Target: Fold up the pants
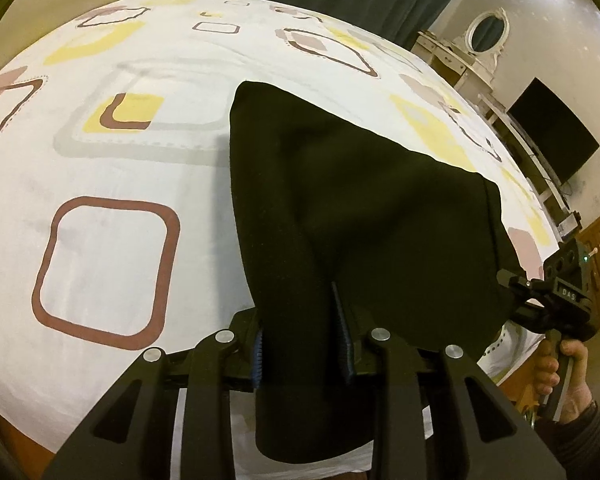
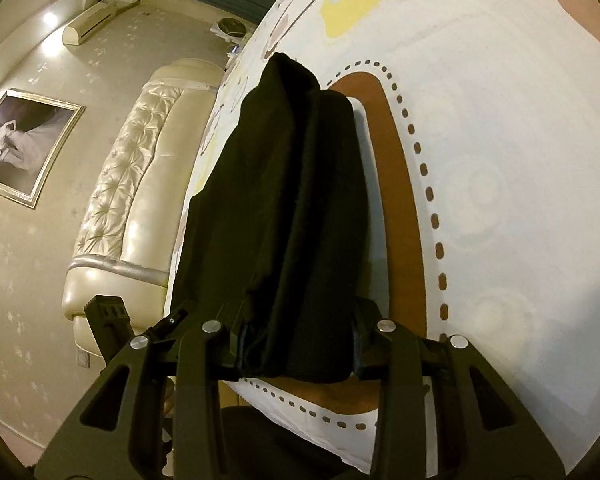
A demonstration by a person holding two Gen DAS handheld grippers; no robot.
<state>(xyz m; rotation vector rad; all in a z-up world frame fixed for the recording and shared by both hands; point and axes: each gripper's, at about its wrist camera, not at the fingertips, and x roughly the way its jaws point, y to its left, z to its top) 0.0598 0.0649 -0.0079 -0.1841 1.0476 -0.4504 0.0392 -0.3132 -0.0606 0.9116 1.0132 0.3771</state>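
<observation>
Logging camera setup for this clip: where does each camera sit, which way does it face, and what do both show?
Left wrist: on the left gripper, facing across the bed toward a TV; right gripper and hand at right.
Right wrist: on the right gripper, facing along the bed toward the headboard; left gripper at left.
Shared: black pants, clamped by both.

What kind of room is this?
Most likely a bedroom: a bed sheet with a square pattern covers a wide bed, a tufted cream headboard stands behind it, and a mirrored dressing table sits nearby.
</observation>
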